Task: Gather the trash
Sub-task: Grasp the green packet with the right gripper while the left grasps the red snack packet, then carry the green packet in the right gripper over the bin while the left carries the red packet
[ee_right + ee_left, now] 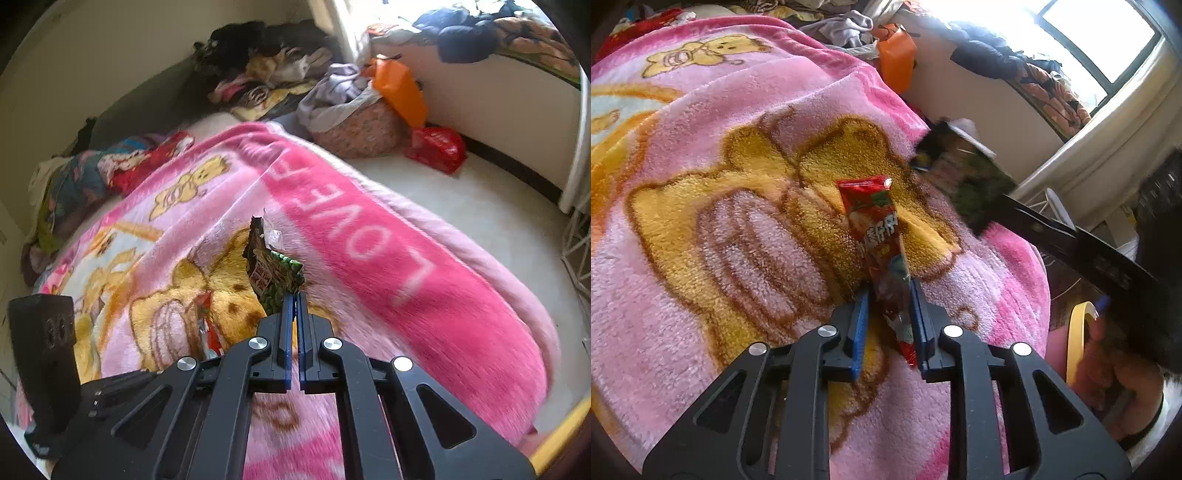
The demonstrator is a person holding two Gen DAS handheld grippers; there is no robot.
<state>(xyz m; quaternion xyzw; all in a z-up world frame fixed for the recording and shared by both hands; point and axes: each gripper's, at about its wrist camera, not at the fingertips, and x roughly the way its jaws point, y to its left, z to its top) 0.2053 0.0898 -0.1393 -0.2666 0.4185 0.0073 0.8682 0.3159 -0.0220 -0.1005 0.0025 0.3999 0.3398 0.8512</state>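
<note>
My left gripper is shut on a long red snack wrapper that stands up from its blue pads above the pink bear blanket. My right gripper is shut on a green and black snack wrapper, held above the same blanket. In the left wrist view the right gripper's arm comes in from the right, with the green wrapper blurred at its tip. The red wrapper also shows in the right wrist view, low on the left.
A basket of laundry, an orange bag and a red bag lie beyond the blanket by the wall. Piled clothes sit at the far end. A yellow tape roll is at lower right. A window is behind.
</note>
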